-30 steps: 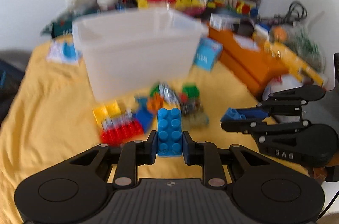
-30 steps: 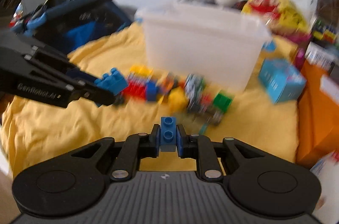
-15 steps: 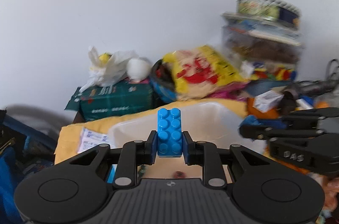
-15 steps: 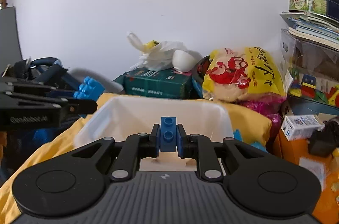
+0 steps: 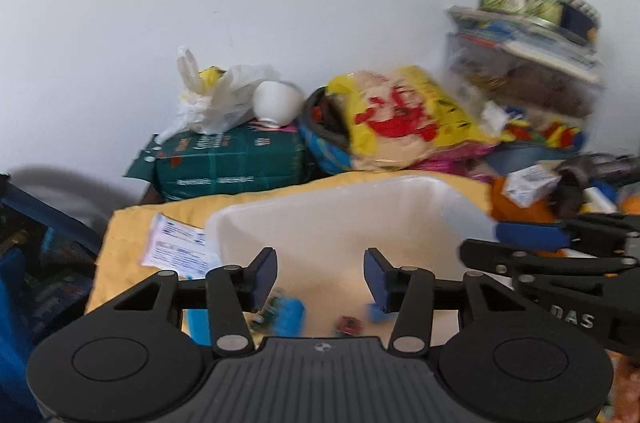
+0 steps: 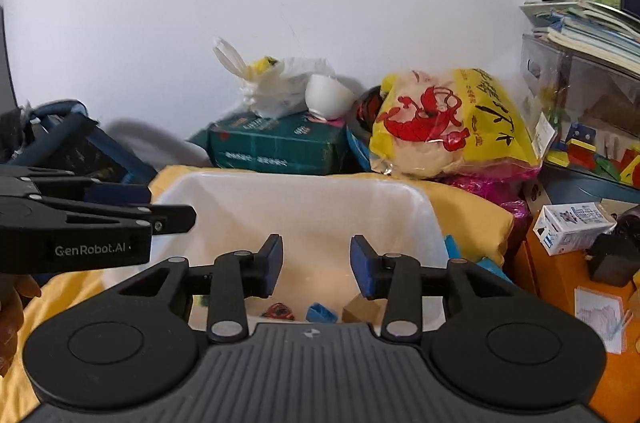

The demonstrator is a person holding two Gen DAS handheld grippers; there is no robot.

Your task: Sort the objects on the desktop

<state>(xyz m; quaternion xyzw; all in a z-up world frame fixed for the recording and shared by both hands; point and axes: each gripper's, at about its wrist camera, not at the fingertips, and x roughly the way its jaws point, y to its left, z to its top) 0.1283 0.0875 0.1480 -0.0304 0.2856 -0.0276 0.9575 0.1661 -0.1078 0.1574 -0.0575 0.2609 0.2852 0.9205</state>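
Note:
A white translucent plastic bin (image 5: 332,215) (image 6: 296,203) stands on the yellow cloth in front of both grippers. My left gripper (image 5: 320,275) is open and empty over the bin's near side. A light blue brick (image 5: 290,317) lies blurred on the bin floor below it, beside a small red piece (image 5: 348,325). My right gripper (image 6: 316,265) is open and empty over the bin too. A blue brick (image 6: 320,313), a tan block (image 6: 362,309) and a red piece (image 6: 278,311) lie in the bin beneath it.
Behind the bin sit a green box (image 6: 276,147), a white plastic bag (image 6: 280,85) and a yellow snack bag (image 6: 452,127). An orange box (image 6: 560,279) with a small carton (image 6: 576,227) is at the right. A stack of containers (image 6: 588,63) stands at far right.
Both grippers rose from the brick pile to above the bin, then opened. The blue bricks they held have dropped into the bin.

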